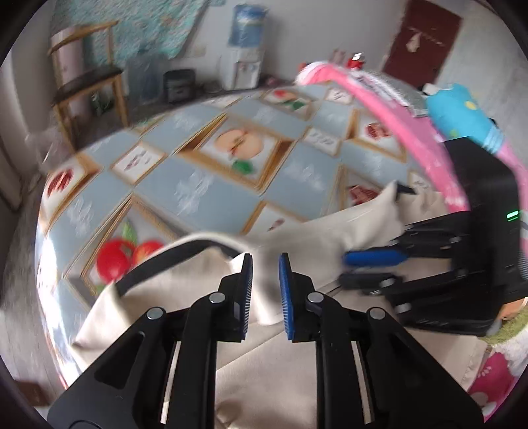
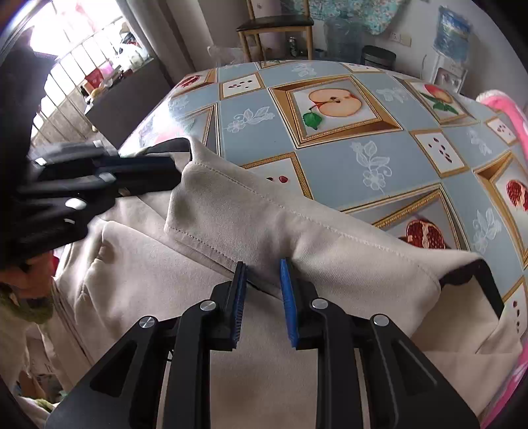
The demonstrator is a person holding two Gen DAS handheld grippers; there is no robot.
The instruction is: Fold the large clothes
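Observation:
A large beige garment (image 1: 330,231) with black lining (image 1: 158,264) lies bunched on the near part of the fruit-patterned table (image 1: 214,198). My left gripper (image 1: 265,264) is shut on a raised flap of it, and beige cloth fills the narrow gap between the pads. From the right wrist, the left gripper (image 2: 178,171) comes in from the left and holds up the garment's (image 2: 297,231) far corner. My right gripper (image 2: 263,267) pinches a stitched fold, and the cloth puckers at its tips. In the left wrist view the right gripper (image 1: 344,269) reaches in from the right.
A person's pink sleeve (image 1: 412,132) arcs over the table's right side. Beyond the table (image 2: 330,171) stand a wooden chair (image 2: 274,23), a dark bin (image 2: 378,54) and a water dispenser (image 2: 448,49). The cloth's black-lined edge (image 2: 488,280) hangs at the right.

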